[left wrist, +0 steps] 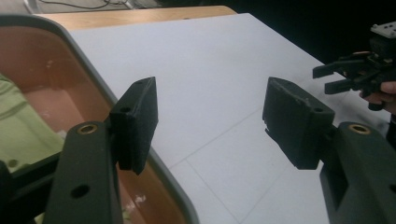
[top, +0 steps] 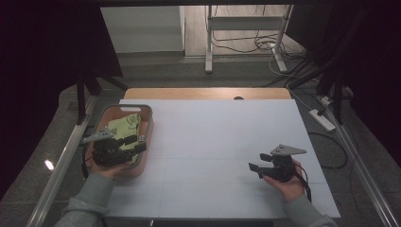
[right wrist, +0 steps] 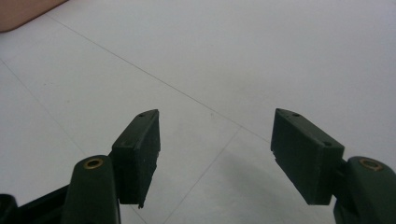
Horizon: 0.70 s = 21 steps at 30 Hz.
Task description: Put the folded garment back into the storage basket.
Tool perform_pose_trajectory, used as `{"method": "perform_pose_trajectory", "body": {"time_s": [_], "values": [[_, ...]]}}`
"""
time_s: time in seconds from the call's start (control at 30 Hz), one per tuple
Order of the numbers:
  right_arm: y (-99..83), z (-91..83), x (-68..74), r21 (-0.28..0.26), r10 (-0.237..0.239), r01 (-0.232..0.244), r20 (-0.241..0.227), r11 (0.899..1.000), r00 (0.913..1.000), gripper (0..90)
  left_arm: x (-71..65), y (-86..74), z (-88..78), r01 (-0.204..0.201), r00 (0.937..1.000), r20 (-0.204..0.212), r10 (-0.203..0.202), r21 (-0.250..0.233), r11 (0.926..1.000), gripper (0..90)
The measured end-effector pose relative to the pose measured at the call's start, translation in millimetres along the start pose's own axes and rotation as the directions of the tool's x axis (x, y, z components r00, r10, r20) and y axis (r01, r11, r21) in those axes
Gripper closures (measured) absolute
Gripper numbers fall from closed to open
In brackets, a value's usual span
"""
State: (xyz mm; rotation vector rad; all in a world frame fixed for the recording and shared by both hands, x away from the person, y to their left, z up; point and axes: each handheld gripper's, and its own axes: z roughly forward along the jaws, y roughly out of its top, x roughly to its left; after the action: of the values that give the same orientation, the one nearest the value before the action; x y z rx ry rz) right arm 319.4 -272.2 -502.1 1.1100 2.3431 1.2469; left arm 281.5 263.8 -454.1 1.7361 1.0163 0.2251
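The left tongs (top: 138, 145) stand released with nothing between the jaws, hovering over the right rim of the pink basket (top: 146, 124) at the near left of the white surface (top: 217, 137). In the left gripper view one jaw hangs above the basket's inside and the other above the surface. A yellow-green cloth (top: 124, 126) lies inside the basket, just left of those tongs. The right tongs (top: 258, 164), also released and empty, sit low over the near right of the surface, well apart from the basket.

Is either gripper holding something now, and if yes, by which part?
Nothing is held. The left gripper and right gripper both stand open with bare table between the jaws.
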Motion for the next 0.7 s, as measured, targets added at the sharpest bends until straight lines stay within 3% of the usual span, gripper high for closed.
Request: {"method": "perform_pose_trajectory", "body": {"time_s": [0.33, 0.5, 0.7], "values": [[1.6, -6.3, -4.7, -0.010, 0.011, -0.010, 0.011, 1.000, 0.9999, 33.7, -17.9, -16.2, 2.1, -0.036, 0.9991, 0.022, 0.036, 0.006, 0.9993, 36.3], [2.7, -12.0, -9.8, -0.027, 0.019, -0.019, 0.024, 0.999, 0.9995, 33.7, -28.1, -22.6, 6.3, -0.056, 0.9967, 0.061, 0.054, 0.026, 0.9981, 36.2], [3.0, -18.9, -16.6, -0.039, 0.024, -0.023, 0.034, 0.999, 0.9991, 33.7, -32.7, -27.7, 9.5, -0.066, 0.9957, 0.069, 0.063, 0.044, 0.9968, 36.2]]}}
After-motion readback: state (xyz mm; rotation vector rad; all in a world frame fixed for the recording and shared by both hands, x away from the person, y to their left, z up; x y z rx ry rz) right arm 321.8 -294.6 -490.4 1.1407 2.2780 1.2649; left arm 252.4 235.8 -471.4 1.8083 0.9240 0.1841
